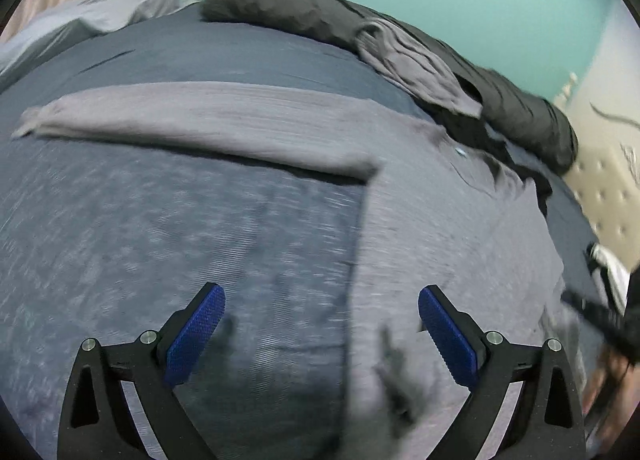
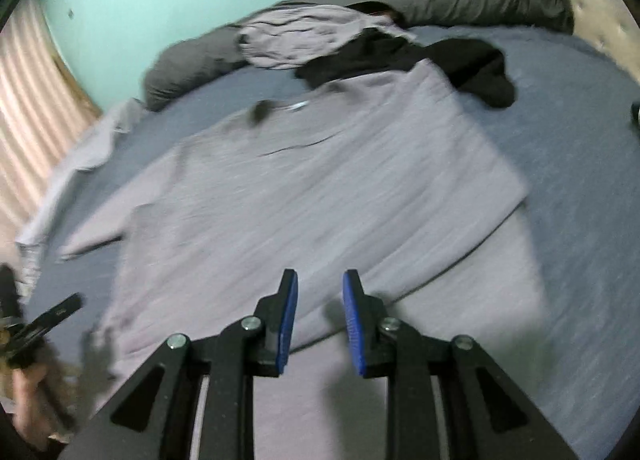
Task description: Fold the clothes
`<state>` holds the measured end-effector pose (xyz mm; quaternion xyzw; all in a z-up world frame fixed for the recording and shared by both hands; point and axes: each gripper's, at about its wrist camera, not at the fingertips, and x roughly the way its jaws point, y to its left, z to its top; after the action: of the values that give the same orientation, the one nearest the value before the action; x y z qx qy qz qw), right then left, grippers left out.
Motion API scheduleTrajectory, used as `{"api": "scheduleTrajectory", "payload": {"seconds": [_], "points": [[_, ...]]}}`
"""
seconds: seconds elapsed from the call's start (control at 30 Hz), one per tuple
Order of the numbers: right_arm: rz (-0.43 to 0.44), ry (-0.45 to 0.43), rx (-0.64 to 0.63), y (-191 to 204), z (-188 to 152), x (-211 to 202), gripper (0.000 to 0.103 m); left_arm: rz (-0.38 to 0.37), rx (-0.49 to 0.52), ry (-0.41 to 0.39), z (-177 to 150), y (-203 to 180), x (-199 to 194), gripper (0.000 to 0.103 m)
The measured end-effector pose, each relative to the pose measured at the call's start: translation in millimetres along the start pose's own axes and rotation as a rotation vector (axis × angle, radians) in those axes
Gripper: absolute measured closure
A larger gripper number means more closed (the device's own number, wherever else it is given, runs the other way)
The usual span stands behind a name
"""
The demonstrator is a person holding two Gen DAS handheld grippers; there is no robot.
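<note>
The grey shirt [image 2: 320, 188] lies flat on the bed [image 2: 580, 164], one side folded over. The left gripper [image 1: 320, 324] is wide apart, the right gripper [image 2: 320, 304] slightly apart; both hold nothing

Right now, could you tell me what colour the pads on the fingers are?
Blue, with a fine knurled texture, on black fingers; clearest in the left wrist view.

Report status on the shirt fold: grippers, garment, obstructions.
Left gripper wide open, empty. Right gripper narrowly open, nothing between the pads. Grey long-sleeved shirt flat on bed, one side folded in, one sleeve out. Black garment touching the collar end.
</note>
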<state>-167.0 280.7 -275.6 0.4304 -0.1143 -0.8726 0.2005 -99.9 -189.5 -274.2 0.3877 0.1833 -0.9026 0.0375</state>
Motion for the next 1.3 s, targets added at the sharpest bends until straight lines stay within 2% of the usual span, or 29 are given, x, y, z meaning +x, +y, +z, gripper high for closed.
{"api": "scheduleTrajectory", "payload": {"seconds": [0.1, 0.2, 0.33, 0.5, 0.63, 0.73, 0.8, 0.93, 1.1, 1.3], "points": [[0.083, 0.012, 0.019, 21.9, -25.0, -1.1, 0.080, 0.024, -0.023, -0.019, -0.9, 19.5, -11.5, 0.003], [0.128, 0.035, -0.003, 46.2, -47.5, -2.4, 0.080, 0.049, -0.040, -0.031, -2.0, 37.2, -21.3, 0.003], [0.210, 0.099, -0.021, 79.6, -54.2, 10.2, 0.080, 0.071, -0.067, -0.033, -2.2, 50.5, -28.0, 0.003], [0.275, 0.126, -0.102, 131.1, -60.3, 21.0, 0.080, 0.087, -0.074, -0.039, -3.3, 57.7, -35.5, 0.003], [0.292, 0.160, -0.143, 163.5, -64.2, 38.6, 0.080, 0.096, -0.079, -0.042, -2.3, 64.2, -41.0, 0.003], [0.287, 0.186, -0.192, 185.9, -70.7, 49.1, 0.088, 0.097, -0.097, -0.048, -1.6, 72.6, -46.0, 0.003], [0.268, 0.210, -0.224, 198.5, -73.7, 60.0, 0.090, 0.097, -0.113, -0.053, -1.0, 79.1, -49.3, 0.003], [0.207, 0.272, -0.228, 209.6, -80.6, 85.3, 0.092, 0.097, -0.144, -0.065, 0.6, 91.6, -55.4, 0.003], [0.191, 0.291, -0.243, 222.7, -85.3, 99.4, 0.093, 0.096, -0.167, -0.072, 1.0, 100.6, -60.0, 0.003], [0.266, 0.316, -0.323, 239.8, -95.9, 95.0, 0.093, 0.089, -0.174, -0.076, 2.9, 101.3, -60.0, 0.003]]}}
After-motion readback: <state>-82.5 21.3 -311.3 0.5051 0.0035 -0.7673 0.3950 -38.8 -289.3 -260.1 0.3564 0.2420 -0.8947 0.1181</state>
